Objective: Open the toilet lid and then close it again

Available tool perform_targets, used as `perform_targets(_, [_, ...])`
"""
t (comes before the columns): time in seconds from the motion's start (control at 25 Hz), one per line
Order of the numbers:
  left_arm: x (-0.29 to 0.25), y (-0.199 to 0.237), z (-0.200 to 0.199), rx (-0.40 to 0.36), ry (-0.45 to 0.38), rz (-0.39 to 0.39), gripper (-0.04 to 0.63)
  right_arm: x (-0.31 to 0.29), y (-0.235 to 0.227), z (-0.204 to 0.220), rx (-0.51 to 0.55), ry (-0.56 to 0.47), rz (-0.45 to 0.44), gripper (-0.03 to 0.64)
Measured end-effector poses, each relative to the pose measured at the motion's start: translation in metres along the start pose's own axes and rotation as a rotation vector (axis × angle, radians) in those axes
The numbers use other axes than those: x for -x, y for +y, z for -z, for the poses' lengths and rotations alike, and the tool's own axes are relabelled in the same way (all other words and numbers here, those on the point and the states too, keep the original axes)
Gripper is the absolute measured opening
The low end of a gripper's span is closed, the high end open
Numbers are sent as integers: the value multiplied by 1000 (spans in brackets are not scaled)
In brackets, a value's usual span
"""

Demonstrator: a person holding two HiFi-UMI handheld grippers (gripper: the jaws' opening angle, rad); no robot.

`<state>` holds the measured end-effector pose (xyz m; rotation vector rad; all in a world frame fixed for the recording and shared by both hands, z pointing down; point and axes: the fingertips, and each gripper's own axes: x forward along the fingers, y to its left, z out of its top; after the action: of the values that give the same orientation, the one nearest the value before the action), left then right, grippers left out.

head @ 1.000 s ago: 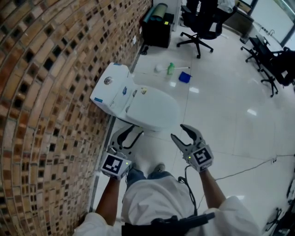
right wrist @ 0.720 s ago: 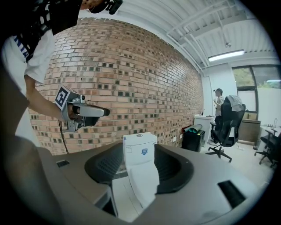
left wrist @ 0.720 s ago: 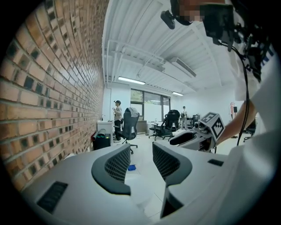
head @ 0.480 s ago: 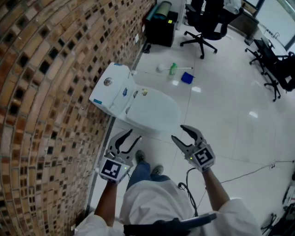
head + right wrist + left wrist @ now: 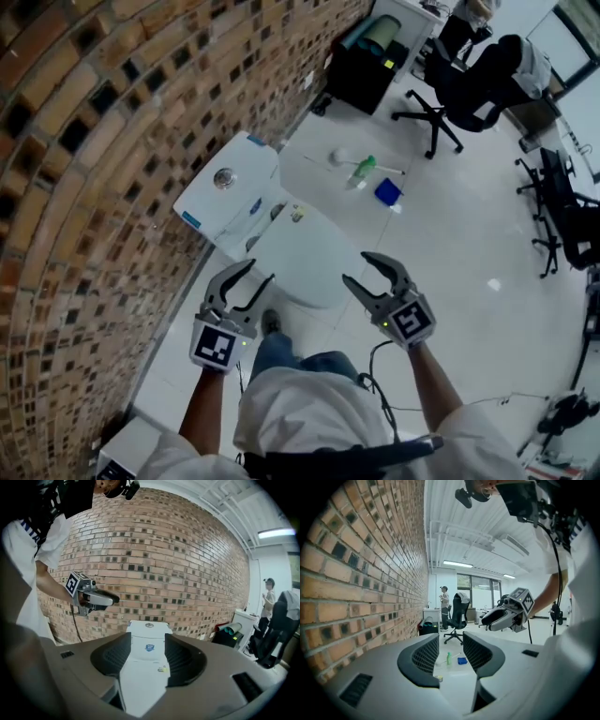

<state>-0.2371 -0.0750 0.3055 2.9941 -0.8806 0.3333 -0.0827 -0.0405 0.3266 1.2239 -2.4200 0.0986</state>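
A white toilet stands against the brick wall, its tank (image 5: 230, 192) at the back and its lid (image 5: 300, 258) lying closed over the bowl. My left gripper (image 5: 249, 278) hovers open at the lid's near left edge, with nothing between its jaws. At the lid's near right edge my right gripper (image 5: 360, 269) is also open and empty. The right gripper view looks along its jaws (image 5: 143, 656) over the closed lid (image 5: 143, 681) to the tank (image 5: 149, 637), with the left gripper (image 5: 96, 599) off to the left. From the left gripper (image 5: 451, 648) the right gripper (image 5: 506, 617) shows in the air.
A brick wall (image 5: 94, 141) runs along the left. Beyond the toilet a green bottle (image 5: 364, 167) and a blue object (image 5: 388, 192) lie on the glossy floor. Office chairs (image 5: 469, 84) and a black cabinet (image 5: 370, 66) stand farther back. A person (image 5: 444, 603) stands in the distance.
Both grippers have moved up toward the toilet's near edge, and the head view has swung, so the lid now lies between them. Their jaws stand as wide as before.
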Motion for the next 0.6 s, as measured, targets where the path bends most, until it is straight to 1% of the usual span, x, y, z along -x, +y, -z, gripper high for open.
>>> perform_targets(0.12, [-19, 17, -9, 11, 8, -57, 155, -22, -29, -17, 34, -14, -86, 229])
perform_targets(0.24, [-34, 31, -14, 23, 12, -157, 155, -40, -53, -23, 130, -26, -197, 229])
perform_targets(0.36, [-51, 31, -11, 26, 43, -269, 155, -53, -78, -9, 193, -32, -326, 232])
perform_targets(0.44, [-66, 22, -7, 56, 50, -362, 155, -57, -96, 5, 244, -38, -440, 232])
perform_targets(0.52, [-80, 6, -6, 119, 48, -477, 155, -54, -116, 21, 307, -56, -562, 232])
perform_targets(0.6, [-93, -20, -4, 179, 63, -603, 155, -45, -138, 35, 360, -82, -681, 232])
